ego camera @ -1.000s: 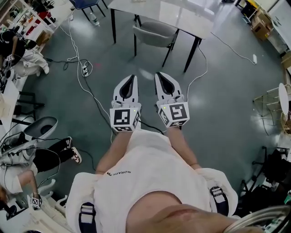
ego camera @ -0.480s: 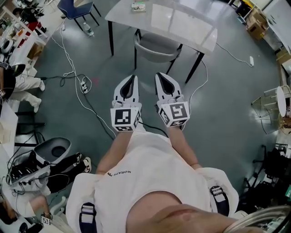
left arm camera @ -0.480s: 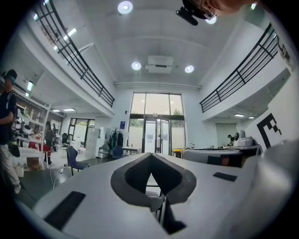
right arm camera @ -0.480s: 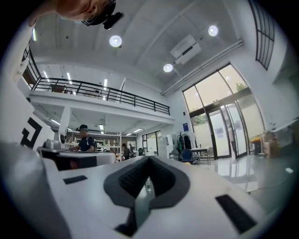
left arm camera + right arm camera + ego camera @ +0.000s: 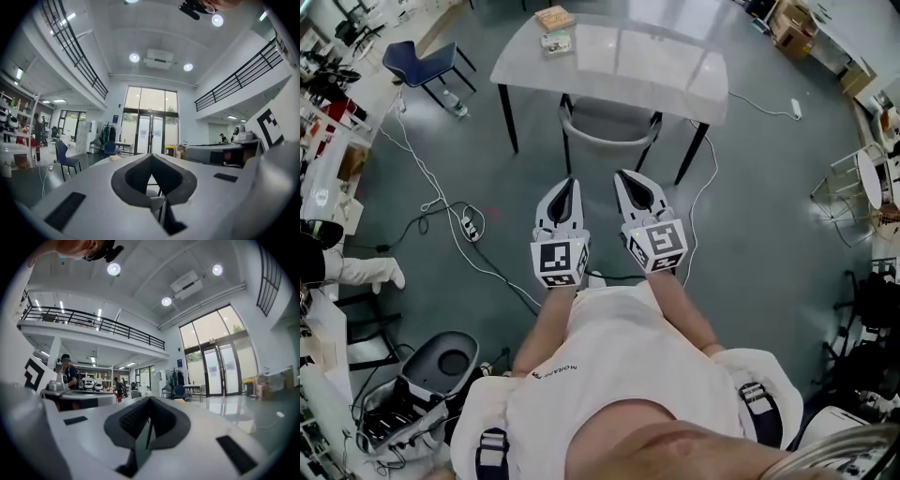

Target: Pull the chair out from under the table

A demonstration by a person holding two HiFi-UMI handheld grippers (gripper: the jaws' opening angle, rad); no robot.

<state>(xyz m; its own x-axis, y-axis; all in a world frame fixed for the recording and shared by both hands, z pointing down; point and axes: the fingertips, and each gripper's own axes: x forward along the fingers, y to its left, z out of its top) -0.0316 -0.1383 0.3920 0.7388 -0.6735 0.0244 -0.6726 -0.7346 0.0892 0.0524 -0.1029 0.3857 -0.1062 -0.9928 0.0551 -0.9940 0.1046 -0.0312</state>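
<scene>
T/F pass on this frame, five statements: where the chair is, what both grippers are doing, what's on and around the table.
1. The grey chair sits tucked under the table. True.
2. The left gripper is clamped on the chair's backrest. False: it holds nothing and is short of the chair, over bare floor.
3. The right gripper has its jaws together with nothing between them. True.
4. The blue chair stands to the right of the table in the head view. False: it stands to the table's left.
5. Small boxes lie near the table's far-left corner. True.
</scene>
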